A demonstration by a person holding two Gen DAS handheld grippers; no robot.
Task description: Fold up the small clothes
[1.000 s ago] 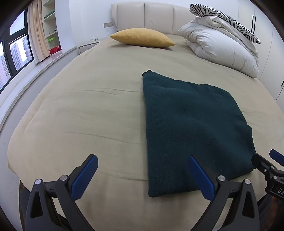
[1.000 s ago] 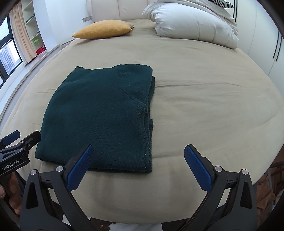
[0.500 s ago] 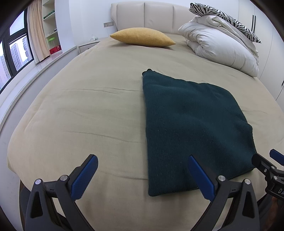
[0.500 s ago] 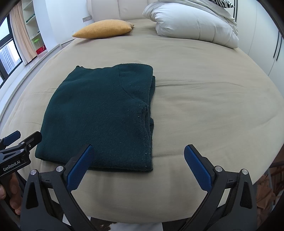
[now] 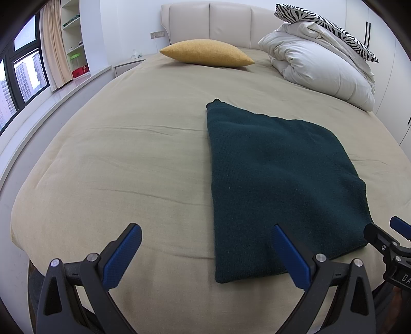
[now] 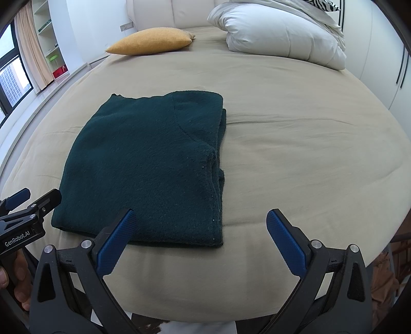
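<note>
A dark green knit garment (image 5: 280, 177) lies folded into a flat rectangle on the beige bed (image 5: 128, 159); it also shows in the right wrist view (image 6: 149, 164), with its layered folded edges on the right side. My left gripper (image 5: 205, 254) is open and empty, hovering at the bed's near edge by the garment's near left corner. My right gripper (image 6: 197, 239) is open and empty, hovering at the garment's near right corner. Each gripper's tip shows at the edge of the other view: the right one in the left wrist view (image 5: 385, 236), the left one in the right wrist view (image 6: 28, 203).
A mustard pillow (image 5: 205, 52) lies at the head of the bed, with a white duvet (image 5: 318, 72) and a zebra-print pillow (image 5: 326, 23) at the far right. A window ledge (image 5: 51, 95) runs along the left. Wardrobe doors (image 6: 385, 59) stand on the right.
Both grippers have drifted very slightly; the garment appears a touch higher in the views. Both stay open and nothing was grasped.
</note>
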